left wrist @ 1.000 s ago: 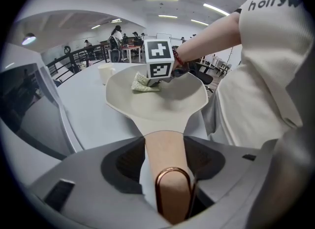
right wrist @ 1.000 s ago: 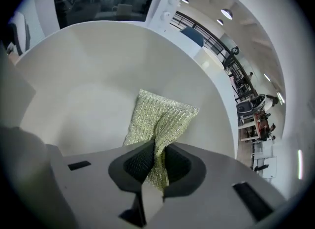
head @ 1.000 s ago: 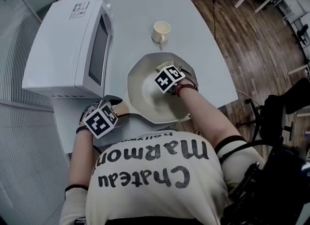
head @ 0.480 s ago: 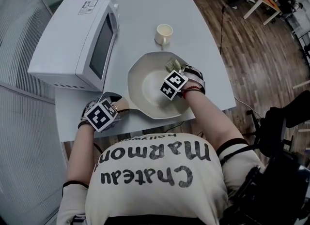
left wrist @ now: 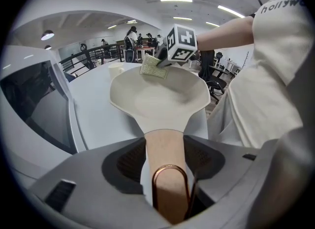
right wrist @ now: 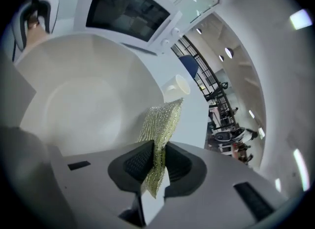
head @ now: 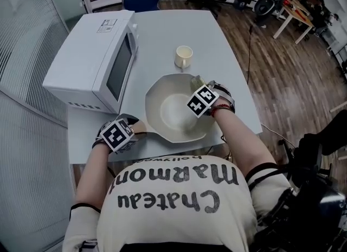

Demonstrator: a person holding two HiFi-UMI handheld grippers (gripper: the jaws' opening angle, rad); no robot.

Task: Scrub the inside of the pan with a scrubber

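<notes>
A boxy white microwave oven [head: 87,56] stood along the left edge of the pale grey tabletop [head: 162,28]. The wide cream pan [head: 168,110] sat by the near edge, which the person's shirt partly covered, and a small cream mug [head: 184,57] stood beyond it. The head view's marker cubes hid both sets of jaws, yet each gripper's own view showed them: the left gripper [left wrist: 165,161] clamped on the pan's tan handle [left wrist: 165,142], and the right gripper [right wrist: 155,161] pinching the yellow-green mesh scrubber [right wrist: 160,119] at the pan's far right rim.
</notes>
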